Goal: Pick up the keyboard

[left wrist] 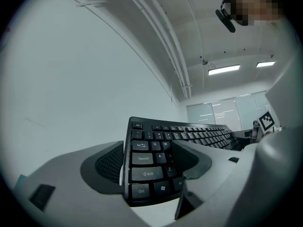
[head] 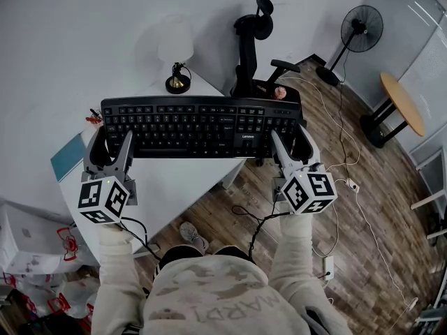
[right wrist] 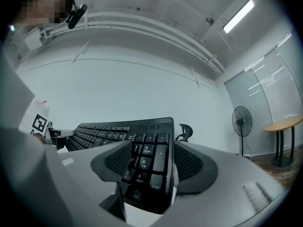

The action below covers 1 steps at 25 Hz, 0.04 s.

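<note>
Over the white table [head: 174, 187], keyboard [head: 199, 125] is held up w/ both claws: left claw [head: 112, 138] clamped on its Ctrl/Shift end, right claw [head: 290, 135] clamped on numpad end.

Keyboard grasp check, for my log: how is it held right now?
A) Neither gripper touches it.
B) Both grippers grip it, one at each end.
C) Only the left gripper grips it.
B: the left gripper clamps the Ctrl and Shift end of the keyboard, and the right gripper clamps the number-pad end.
</note>
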{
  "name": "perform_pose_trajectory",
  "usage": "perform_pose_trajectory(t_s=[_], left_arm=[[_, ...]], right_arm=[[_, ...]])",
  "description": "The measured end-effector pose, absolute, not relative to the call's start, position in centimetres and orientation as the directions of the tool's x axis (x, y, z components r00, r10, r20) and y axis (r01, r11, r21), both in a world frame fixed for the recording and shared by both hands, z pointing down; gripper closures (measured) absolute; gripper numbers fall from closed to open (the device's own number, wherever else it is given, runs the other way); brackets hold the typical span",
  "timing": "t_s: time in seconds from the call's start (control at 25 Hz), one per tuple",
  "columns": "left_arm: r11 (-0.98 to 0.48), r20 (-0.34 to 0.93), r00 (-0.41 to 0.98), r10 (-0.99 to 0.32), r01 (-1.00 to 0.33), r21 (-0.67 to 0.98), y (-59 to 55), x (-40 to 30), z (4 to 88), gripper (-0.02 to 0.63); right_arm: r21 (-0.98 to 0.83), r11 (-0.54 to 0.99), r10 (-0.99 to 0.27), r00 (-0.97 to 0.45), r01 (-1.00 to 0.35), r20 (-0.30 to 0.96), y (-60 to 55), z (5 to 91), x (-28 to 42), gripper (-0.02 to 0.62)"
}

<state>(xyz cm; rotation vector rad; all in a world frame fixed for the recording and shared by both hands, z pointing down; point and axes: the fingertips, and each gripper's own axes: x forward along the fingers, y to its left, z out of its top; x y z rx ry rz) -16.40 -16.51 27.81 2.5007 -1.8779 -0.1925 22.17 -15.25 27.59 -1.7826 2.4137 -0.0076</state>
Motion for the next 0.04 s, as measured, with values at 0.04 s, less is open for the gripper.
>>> perform_pose_trajectory(t_s=[0.04], left_arm=[[-0.281,-0.092,0.274,-0.957,-0.956,0.081,-16.7,-16.54,27.93,0.291]], right_arm=[[-0.087,0.298,-0.951,-0.288,-0.951,-0.109,-15.44,27.7,22.04,0.308]])
